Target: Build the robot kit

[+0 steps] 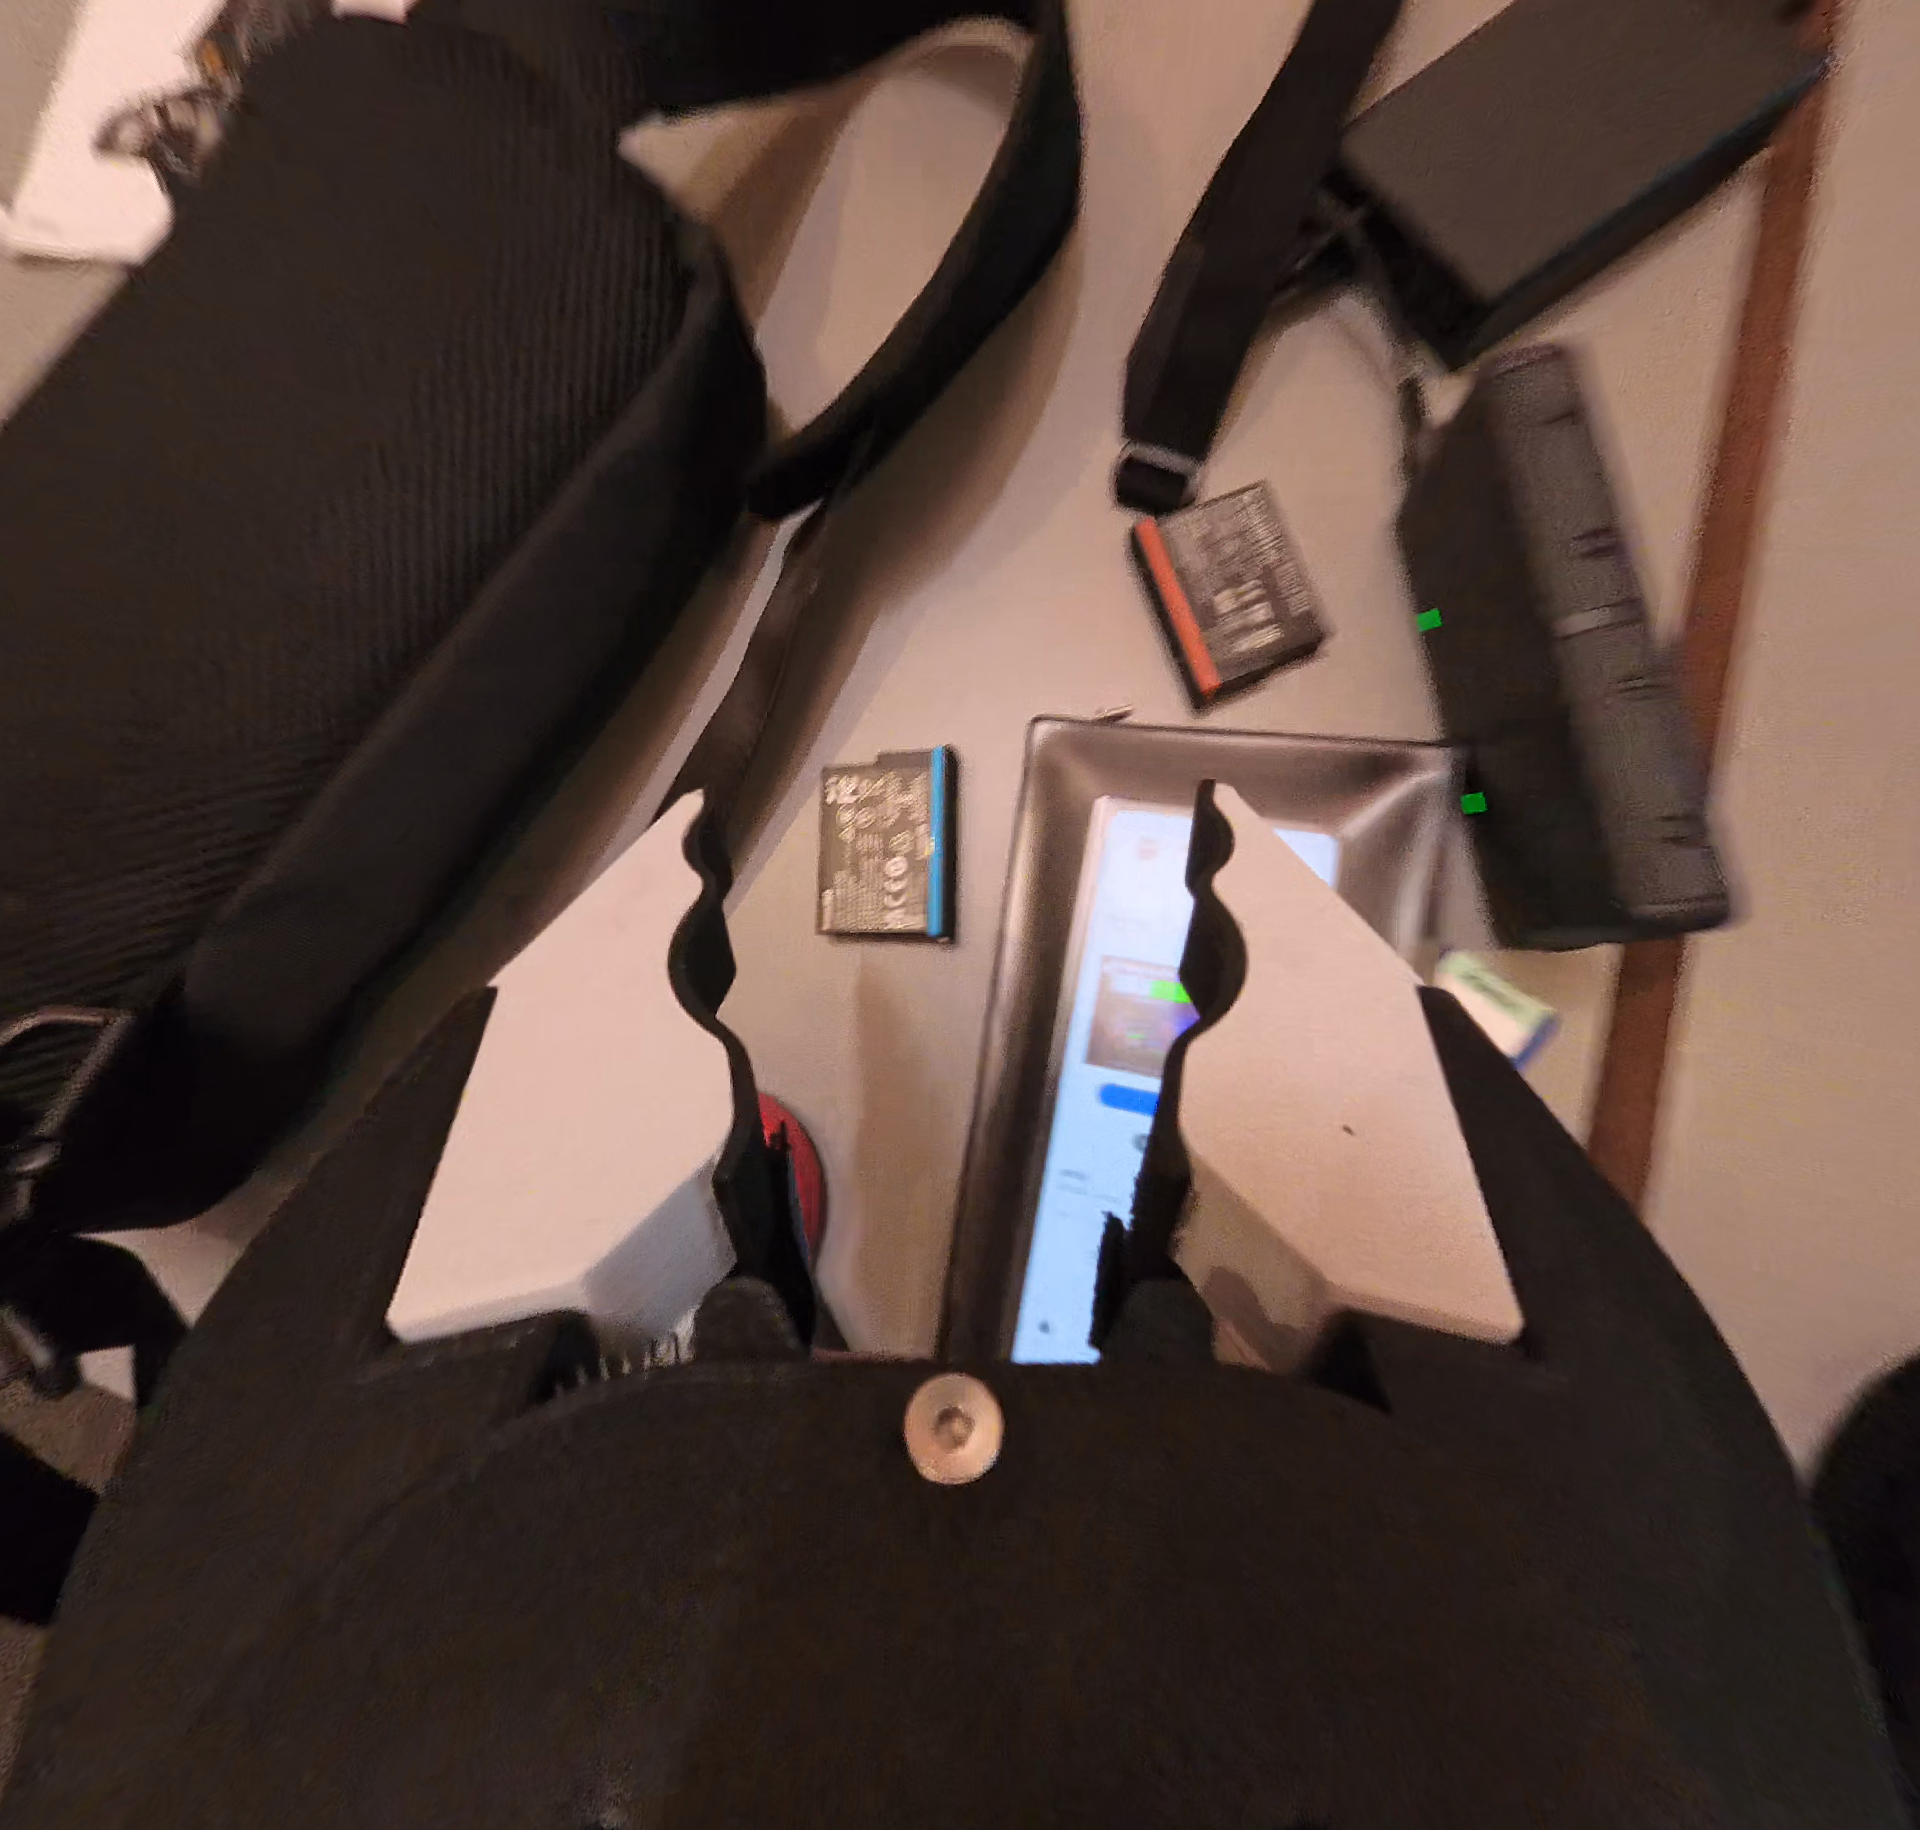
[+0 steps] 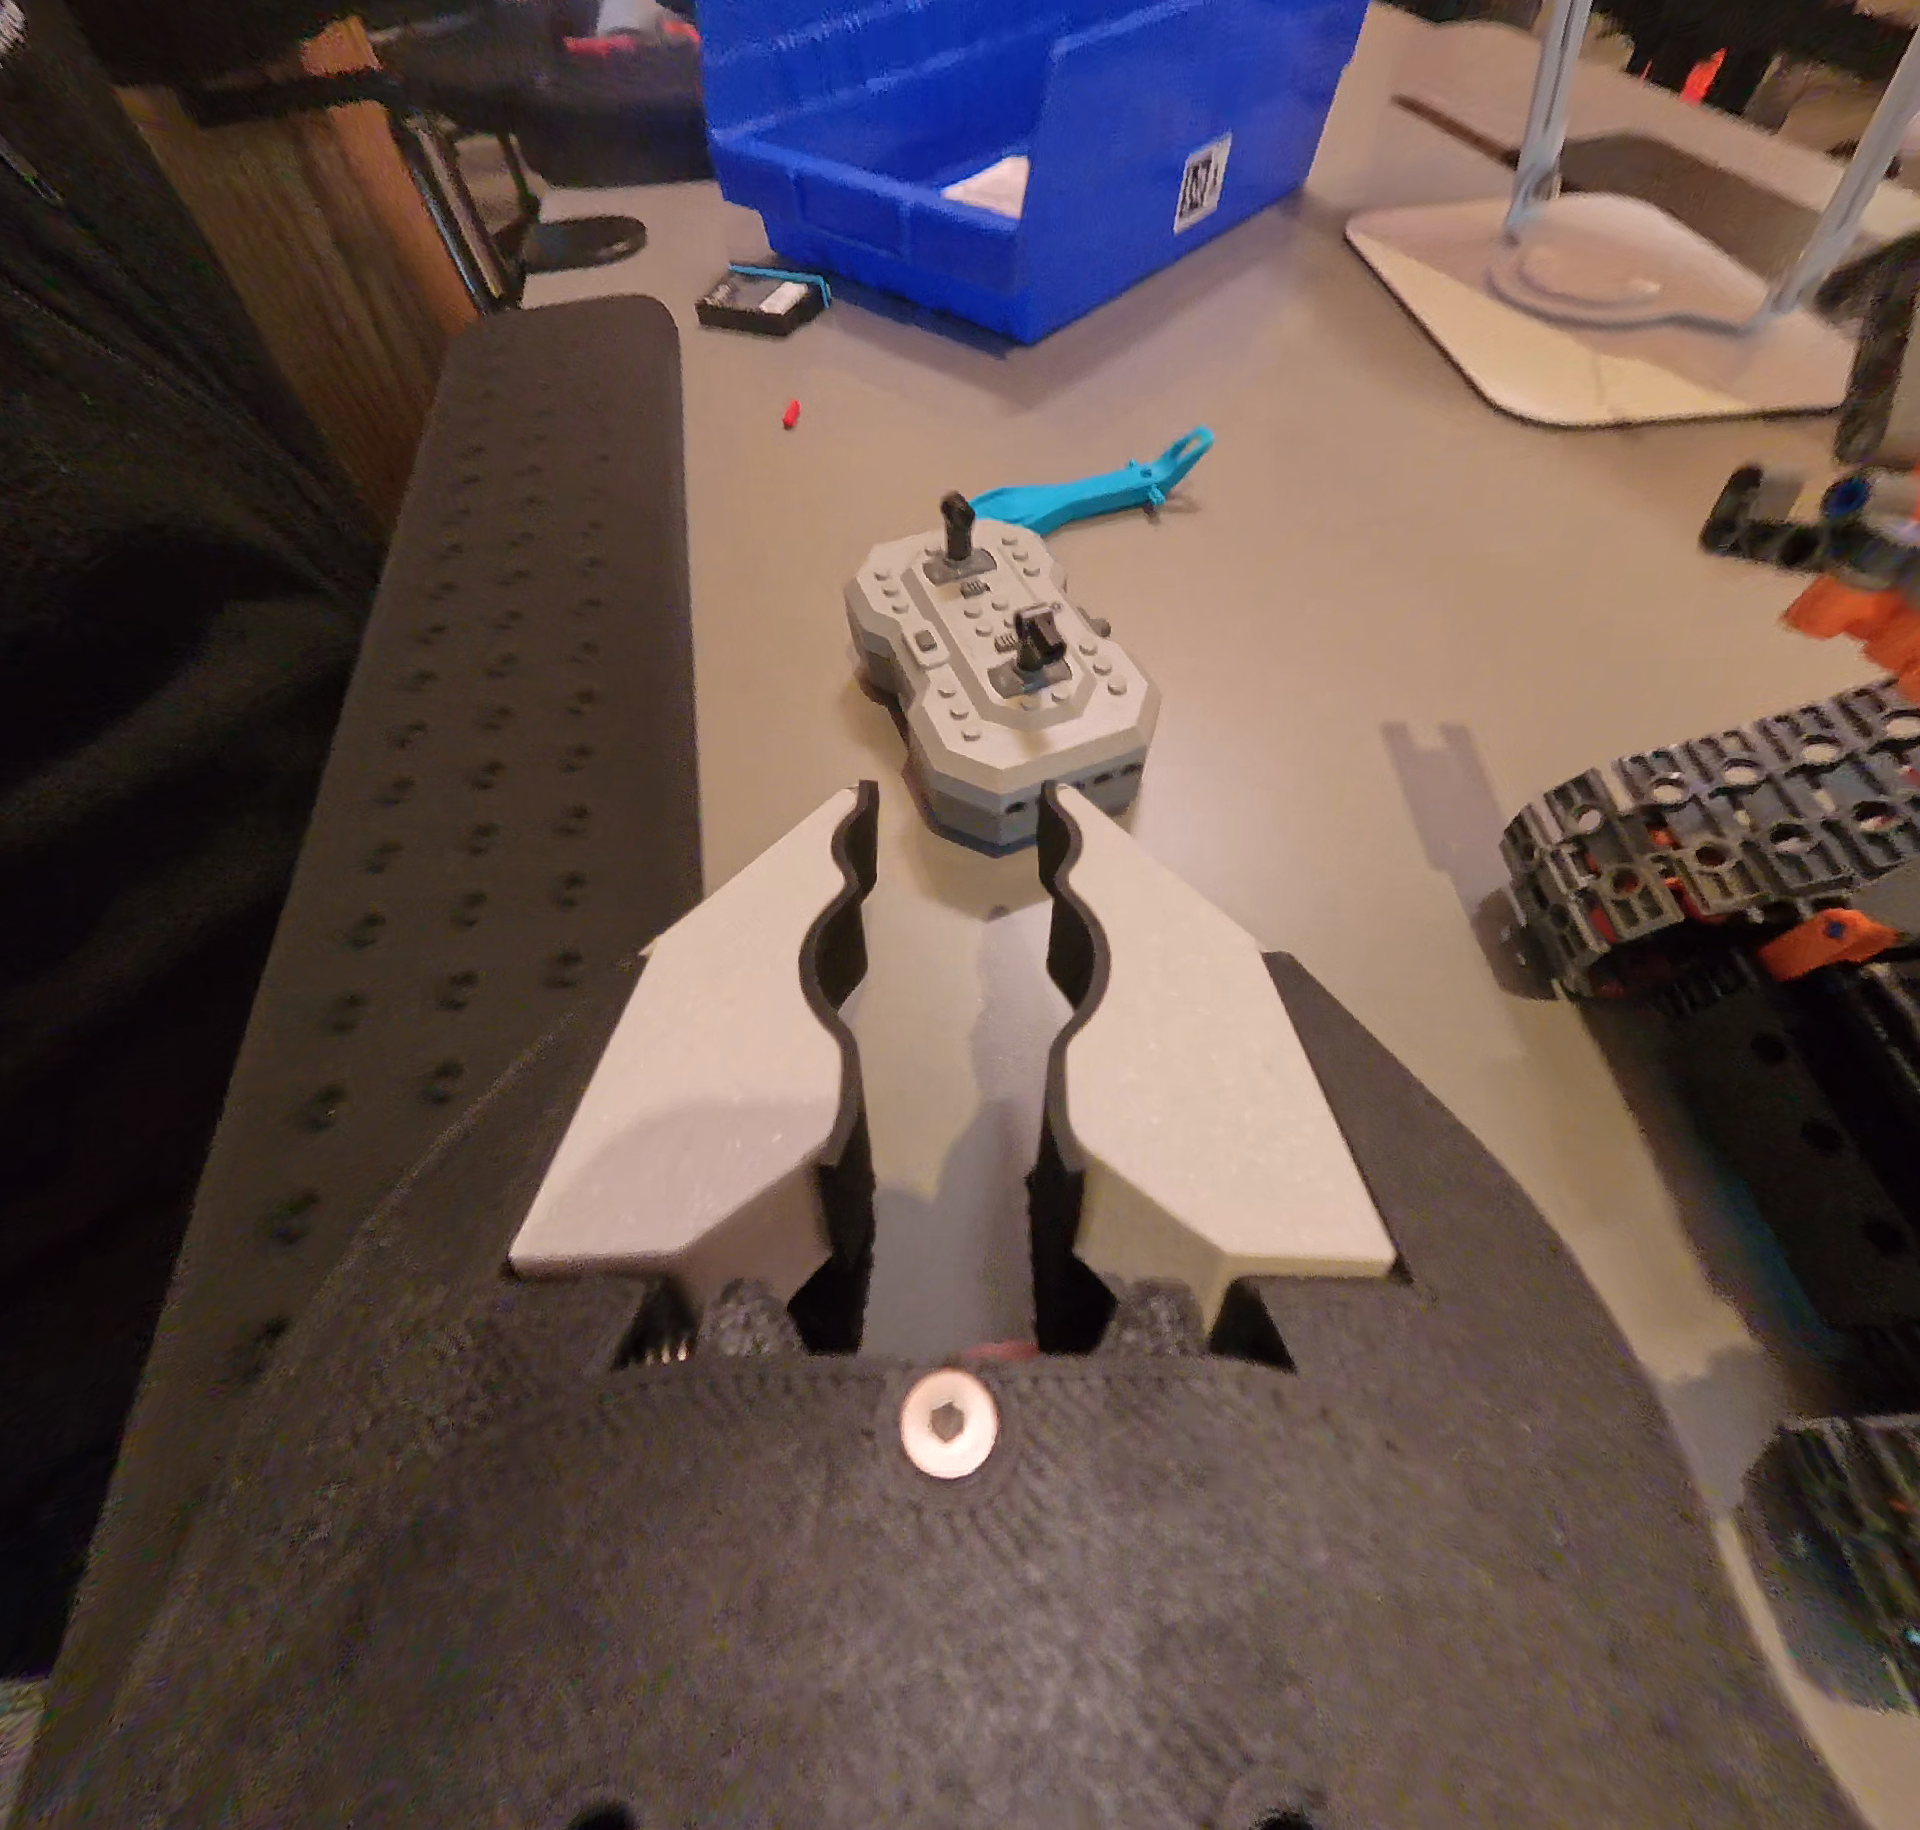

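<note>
Right wrist view: my right gripper (image 2: 956,814) is partly open, holding nothing, low over the grey tabletop (image 2: 1299,637). Grey brick-built controller (image 2: 997,663) lies just beyond the fingertips, near end roughly between them, contact not resolvable. Its long axis runs away from me toward the blue bin (image 2: 1039,118) at the far edge; two black levers stand upright. Left wrist view: my left gripper (image 1: 951,809) gapes wide, empty, above a blue-edged battery (image 1: 886,842) beside a dark tray (image 1: 1049,845).
</note>
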Tool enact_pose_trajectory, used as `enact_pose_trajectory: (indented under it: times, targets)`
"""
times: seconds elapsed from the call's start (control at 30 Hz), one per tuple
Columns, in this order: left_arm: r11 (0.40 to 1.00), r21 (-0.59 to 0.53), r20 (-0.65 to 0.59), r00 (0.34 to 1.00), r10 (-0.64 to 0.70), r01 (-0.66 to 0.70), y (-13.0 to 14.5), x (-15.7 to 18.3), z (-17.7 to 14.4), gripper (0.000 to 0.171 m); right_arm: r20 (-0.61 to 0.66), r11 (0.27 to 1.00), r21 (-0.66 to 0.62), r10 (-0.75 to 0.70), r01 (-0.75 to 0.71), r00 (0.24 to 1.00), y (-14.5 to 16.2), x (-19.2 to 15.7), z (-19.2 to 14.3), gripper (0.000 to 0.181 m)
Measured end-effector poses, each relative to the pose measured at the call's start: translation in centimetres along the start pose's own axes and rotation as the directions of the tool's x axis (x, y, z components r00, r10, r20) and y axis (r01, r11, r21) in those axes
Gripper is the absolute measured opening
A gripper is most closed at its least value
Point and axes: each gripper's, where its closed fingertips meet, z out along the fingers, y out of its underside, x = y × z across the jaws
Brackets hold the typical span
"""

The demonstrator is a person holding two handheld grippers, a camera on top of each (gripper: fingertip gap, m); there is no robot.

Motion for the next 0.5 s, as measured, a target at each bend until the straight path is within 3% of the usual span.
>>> enact_pose_trajectory:
  times: [0.1, 0.2, 0.37, 0.5]
  targets:
    - [0.992, 0.08, 0.045, 0.994, 0.099, -0.102, -3.8, 3.2, -4.0, 0.086, -0.027, 0.998, 0.038, -0.058, 0.059, 0.998, -1.5, -0.5, -2.1, 0.03]
    - [0.96, 0.161, 0.082, 0.973, 0.217, -0.228, -7.8, 8.9, -8.5, 0.088, -0.12, 0.991, 0.074, -0.106, 0.115, 0.987, -3.1, 0.0, -5.6, 0.032]
    - [0.84, 0.378, 0.056, 0.916, 0.398, -0.388, -13.3, 24.2, -16.5, 0.091, -0.425, 0.984, 0.086, -0.104, 0.155, 0.899, -5.1, 5.2, -13.6, 0.041]
    - [0.694, 0.523, 0.035, 0.825, 0.563, -0.496, -15.0, 38.1, -21.2, 0.085, -0.557, 0.971, 0.161, -0.057, 0.175, 0.828, -7.0, 10.6, -18.4, 0.046]
